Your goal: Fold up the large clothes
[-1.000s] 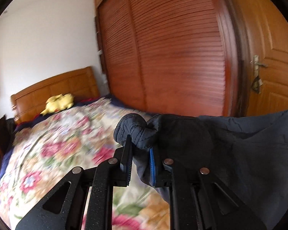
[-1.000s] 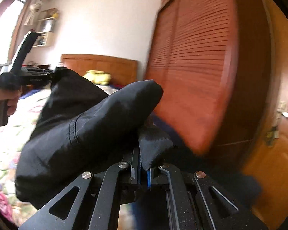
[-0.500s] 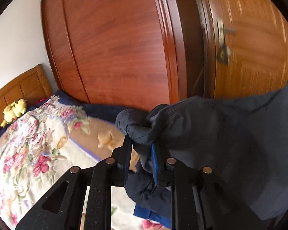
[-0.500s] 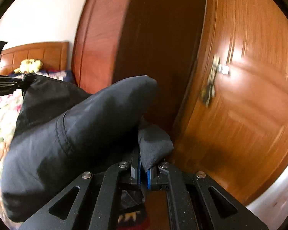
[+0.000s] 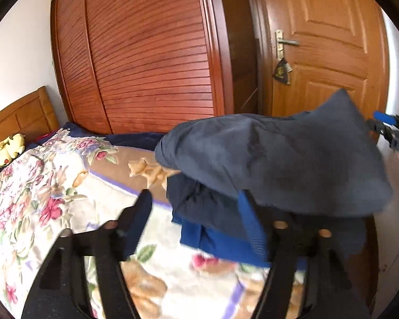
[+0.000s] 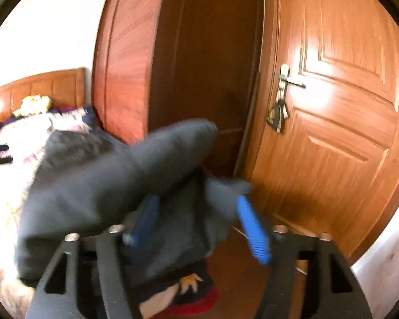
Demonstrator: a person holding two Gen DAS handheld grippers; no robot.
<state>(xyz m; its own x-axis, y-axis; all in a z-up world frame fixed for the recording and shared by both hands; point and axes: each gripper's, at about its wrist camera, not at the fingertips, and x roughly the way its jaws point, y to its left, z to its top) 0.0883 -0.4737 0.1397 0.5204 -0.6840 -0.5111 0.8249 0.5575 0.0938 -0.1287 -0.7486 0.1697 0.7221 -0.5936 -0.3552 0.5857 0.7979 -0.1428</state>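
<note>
**A:** Where is the garment right now?

**B:** The dark navy garment (image 5: 274, 159) is draped at the near corner of the bed (image 5: 66, 186), bunched on top of a bright blue folded piece (image 5: 212, 239) on the floral quilt (image 5: 40, 199). Part of it hangs past the bed's edge toward the door (image 5: 327, 53).

**A:** And the grippers?

**B:** The left gripper (image 5: 196, 212) has its jaws opening; they stand wide, with mostly quilt between them, and the cloth lies against the right finger's blue pad (image 5: 252, 226) without being pinched. The right gripper (image 6: 199, 220) is opening too; a fold of the navy fabric sits loosely between its fingers, but neither pad presses it.

**A:** So which step is this?

**B:** I'd judge it's the release: the garment is being let go onto the pile, either as a finished fold or as one laid over to be squared up.

**A:** What does the next move need?

**B:** Both grippers should back clear without dragging cloth along, since the fabric is limp and drapes over the fingers. Then, if it isn't flat, I'd say the overhanging part needs picking up at its edge and bringing back onto the bed.

**A:** Anything else nearby?

**B:** A yellow plush toy (image 5: 9, 146) by the headboard, well apart.
</note>
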